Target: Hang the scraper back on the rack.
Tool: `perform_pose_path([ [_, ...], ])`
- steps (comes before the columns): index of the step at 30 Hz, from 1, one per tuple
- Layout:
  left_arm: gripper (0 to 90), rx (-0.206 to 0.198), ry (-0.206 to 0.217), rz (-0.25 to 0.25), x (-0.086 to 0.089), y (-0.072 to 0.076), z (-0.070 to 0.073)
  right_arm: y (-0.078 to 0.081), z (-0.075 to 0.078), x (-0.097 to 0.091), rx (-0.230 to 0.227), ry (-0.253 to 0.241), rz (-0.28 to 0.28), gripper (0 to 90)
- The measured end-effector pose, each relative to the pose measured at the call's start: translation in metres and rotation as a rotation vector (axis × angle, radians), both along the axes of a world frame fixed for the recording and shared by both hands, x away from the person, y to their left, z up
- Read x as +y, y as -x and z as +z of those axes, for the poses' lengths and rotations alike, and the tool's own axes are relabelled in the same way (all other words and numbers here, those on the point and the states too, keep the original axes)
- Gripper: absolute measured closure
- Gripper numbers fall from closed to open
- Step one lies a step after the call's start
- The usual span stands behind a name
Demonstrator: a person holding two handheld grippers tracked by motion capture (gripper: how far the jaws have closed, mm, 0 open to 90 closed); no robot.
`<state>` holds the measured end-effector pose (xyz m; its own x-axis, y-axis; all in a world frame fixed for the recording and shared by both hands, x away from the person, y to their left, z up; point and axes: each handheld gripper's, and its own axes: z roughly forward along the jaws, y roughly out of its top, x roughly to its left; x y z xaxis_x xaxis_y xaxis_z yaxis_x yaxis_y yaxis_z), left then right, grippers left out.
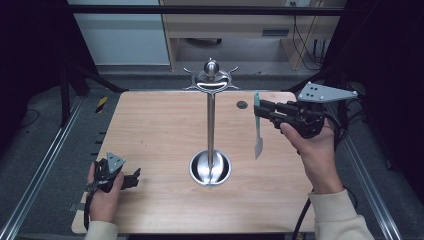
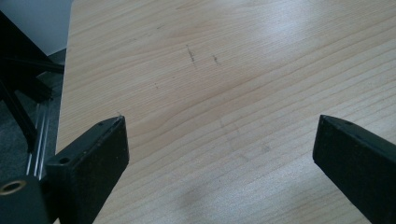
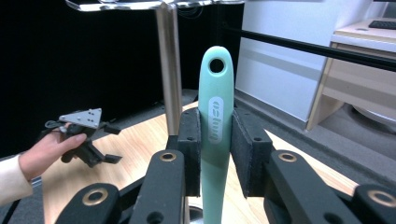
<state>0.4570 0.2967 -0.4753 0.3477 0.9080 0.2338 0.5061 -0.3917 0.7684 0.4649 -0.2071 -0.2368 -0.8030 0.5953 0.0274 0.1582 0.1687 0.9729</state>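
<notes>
Utensil stand waiting, teal-handled tool carried toward it.

Largest first: the wooden table, then the stand at its middle, hooks up top. Right gripper is clamped on the teal-handled tool, held upright beside the pole. Left gripper rests spread, empty. Likely next: lift the handle's hole onto a hook.

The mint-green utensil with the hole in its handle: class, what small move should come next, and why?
Probably lift the mint-green utensil with a hole in its handle toward a hook of the tall chrome hanging stand. The right hand-held gripper clamps its handle upright, hole uppermost, beside the stand's pole, while the hooks at the top sit higher.
</notes>
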Motion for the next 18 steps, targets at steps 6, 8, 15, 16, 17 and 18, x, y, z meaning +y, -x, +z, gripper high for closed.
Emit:
perform_pose_path([
  [6, 3.4, 0.000, 0.000, -0.002, -0.001, 0.000, 0.000, 0.002, 0.002, 0.002, -0.005, -0.018, 0.021, 74.4],
  [8, 3.4, 0.001, -0.001, -0.002, -0.001, 0.000, 0.000, 0.002, 0.003, 0.002, -0.006, -0.018, 0.023, 74.4],
  [15, 3.4, 0.001, -0.004, -0.004, -0.001, 0.000, 0.000, 0.003, 0.011, 0.005, -0.018, -0.026, 0.037, 74.4],
  [16, 3.4, 0.002, -0.004, -0.004, -0.001, 0.000, 0.000, 0.003, 0.013, 0.006, -0.018, -0.024, 0.040, 74.4],
  [17, 3.4, 0.002, -0.004, -0.005, -0.001, 0.000, 0.000, 0.003, 0.014, 0.007, -0.020, -0.022, 0.040, 74.4],
  [18, 3.4, 0.002, -0.004, -0.005, -0.001, 0.000, 0.000, 0.003, 0.015, 0.007, -0.022, -0.022, 0.043, 74.4],
])
